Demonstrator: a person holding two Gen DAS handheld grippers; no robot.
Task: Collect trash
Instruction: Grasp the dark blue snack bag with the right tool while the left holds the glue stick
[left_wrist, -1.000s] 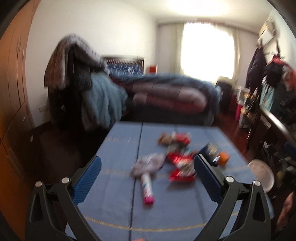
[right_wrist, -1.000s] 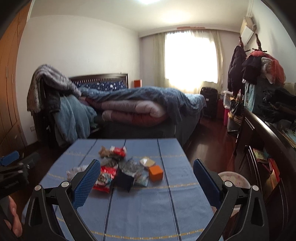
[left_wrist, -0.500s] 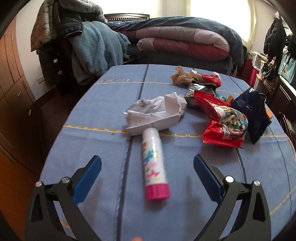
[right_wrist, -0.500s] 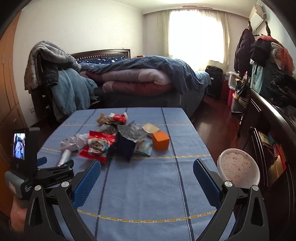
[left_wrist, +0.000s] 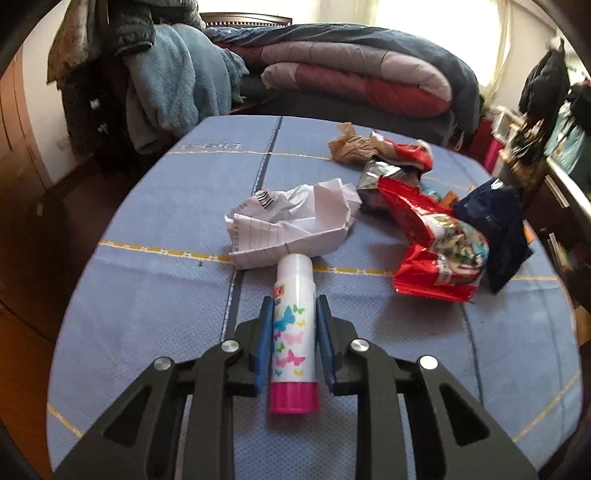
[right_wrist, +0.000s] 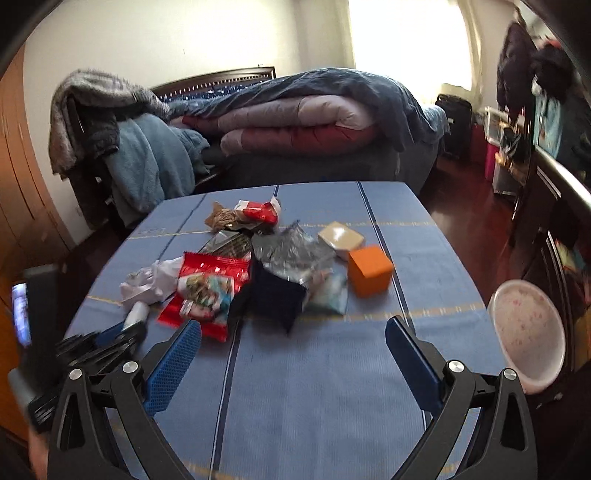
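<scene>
A white glue stick (left_wrist: 293, 332) with butterflies and a pink cap lies on the blue tablecloth (left_wrist: 155, 295). My left gripper (left_wrist: 291, 301) has its jaws closing, and its blue pads press both sides of the stick. Just beyond lie crumpled lined paper (left_wrist: 295, 221), a red snack wrapper (left_wrist: 439, 254), a dark blue bag (left_wrist: 495, 229), a silver wrapper (left_wrist: 384, 177) and brown paper (left_wrist: 351, 146). My right gripper (right_wrist: 293, 332) hangs open above the near table, short of the dark blue bag (right_wrist: 273, 299) and red wrapper (right_wrist: 210, 284), with nothing between its fingers. The left gripper (right_wrist: 125, 332) shows at the right wrist view's left edge.
An orange box (right_wrist: 369, 271) and a beige box (right_wrist: 341, 236) sit right of the pile. A pale pink bin (right_wrist: 526, 328) stands on the floor off the table's right edge. A bed with quilts (right_wrist: 295, 125) lies behind, and a dark cabinet (right_wrist: 554, 221) at right.
My left gripper came down to the table and shut on the glue stick. My right gripper moved lower and closer to the trash pile, staying open.
</scene>
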